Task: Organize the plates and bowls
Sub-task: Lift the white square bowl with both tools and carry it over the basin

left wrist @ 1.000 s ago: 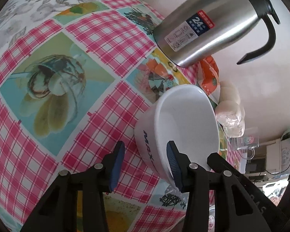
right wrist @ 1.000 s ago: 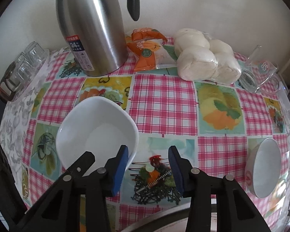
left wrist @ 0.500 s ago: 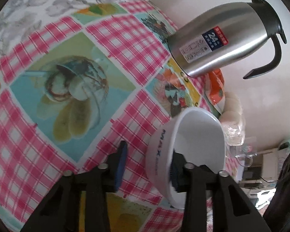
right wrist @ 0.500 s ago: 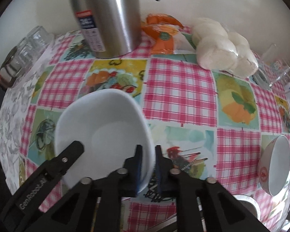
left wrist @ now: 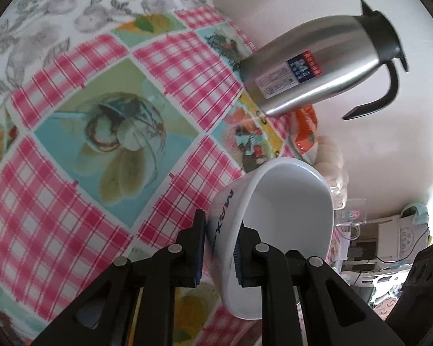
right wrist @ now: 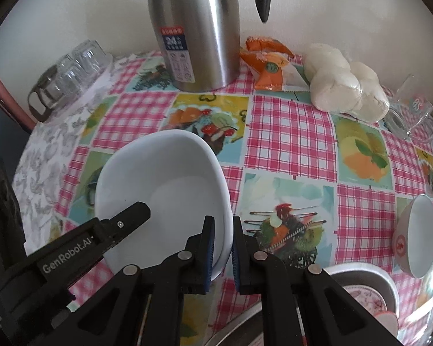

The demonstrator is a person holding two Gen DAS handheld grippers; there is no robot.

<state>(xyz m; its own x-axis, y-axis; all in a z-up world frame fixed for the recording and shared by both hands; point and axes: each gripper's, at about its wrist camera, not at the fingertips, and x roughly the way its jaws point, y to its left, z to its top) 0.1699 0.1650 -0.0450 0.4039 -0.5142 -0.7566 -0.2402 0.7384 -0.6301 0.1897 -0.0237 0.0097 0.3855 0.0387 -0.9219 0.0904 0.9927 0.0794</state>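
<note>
Both tools have closed since a second ago: your left tool (left wrist: 220, 252), whose pads stood either side of the white bowl's (right wrist: 161, 193) wall, has just been closing and now clamps it, one pad outside on the lettering, one inside. Your right tool (right wrist: 222, 249), then apart beside the bowl, is now clamped on the rim nearest it.

Going by size, you have the table (right wrist: 291, 141) with its pink-check cloth filling both views, the steel flask (right wrist: 196, 28) at top centre of the right view, then the white bowl at lower centre-left, pinched on two sides and looking tilted and possibly raised, though I cannot tell if it has left the cloth. A smaller bowl (right wrist: 417, 236) with a red mark sits at the right edge, well apart, and a metal basin (right wrist: 369, 276) holding a patterned dish shows at lower right.

You are at the grasp-and-lift step. Next, I judge, you should carry the bowl level toward the other crockery, keeping both grips even so the smooth rim doesn't slip.
</note>
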